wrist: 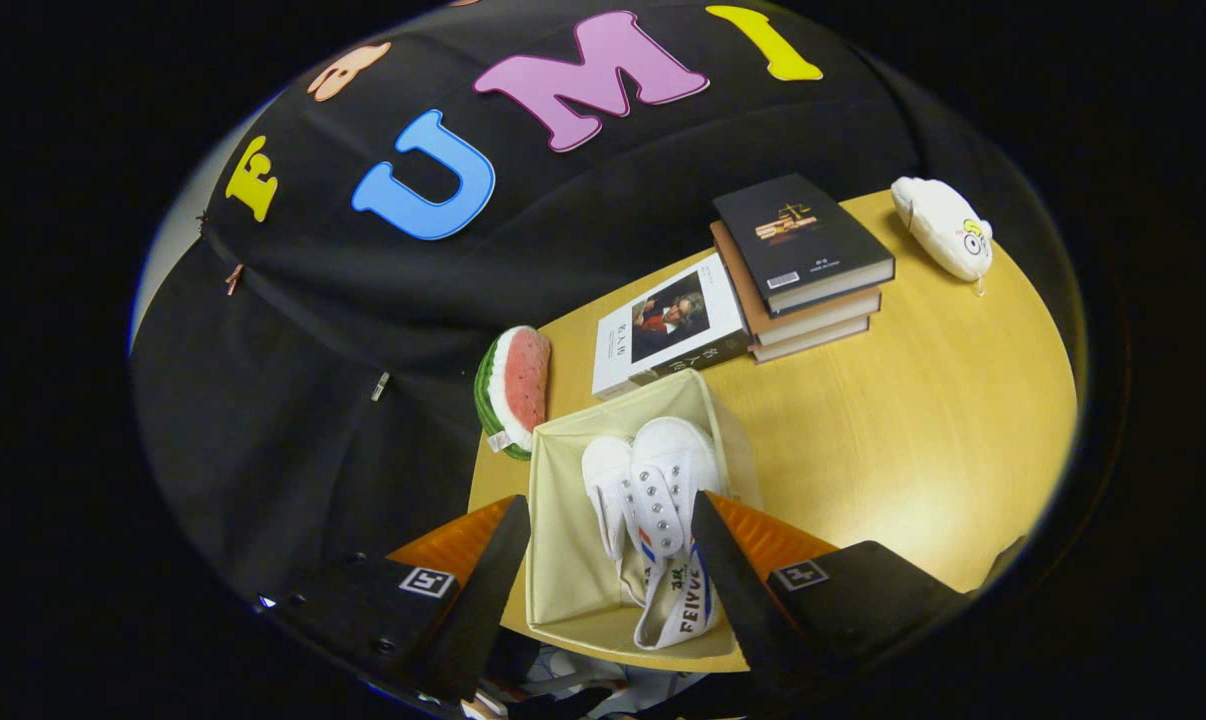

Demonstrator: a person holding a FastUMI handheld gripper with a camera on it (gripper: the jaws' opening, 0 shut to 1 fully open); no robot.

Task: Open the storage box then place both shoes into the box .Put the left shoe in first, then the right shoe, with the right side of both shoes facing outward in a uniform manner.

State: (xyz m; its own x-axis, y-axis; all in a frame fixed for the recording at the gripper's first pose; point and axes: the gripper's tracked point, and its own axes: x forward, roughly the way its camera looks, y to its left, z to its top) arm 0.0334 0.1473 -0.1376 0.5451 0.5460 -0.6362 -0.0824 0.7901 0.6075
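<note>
Hovering over the open box, the gripper has its fingers spread wide and holds nothing.

Farthest left, a watermelon-slice toy leans at the table edge, just beside the box's far left corner. The cream fabric box sits between the fingers, its left inside wall bare. Both white shoes lie inside it, side by side and touching, crowded toward its right wall, toes pointing away; the right finger overlaps the nearer shoe's heel. Beyond the box lies a white book, touching its far edge. Right of that stands a stack of books, dark cover uppermost. Farthest right, a white plush toy rests near the table's far edge.
</note>
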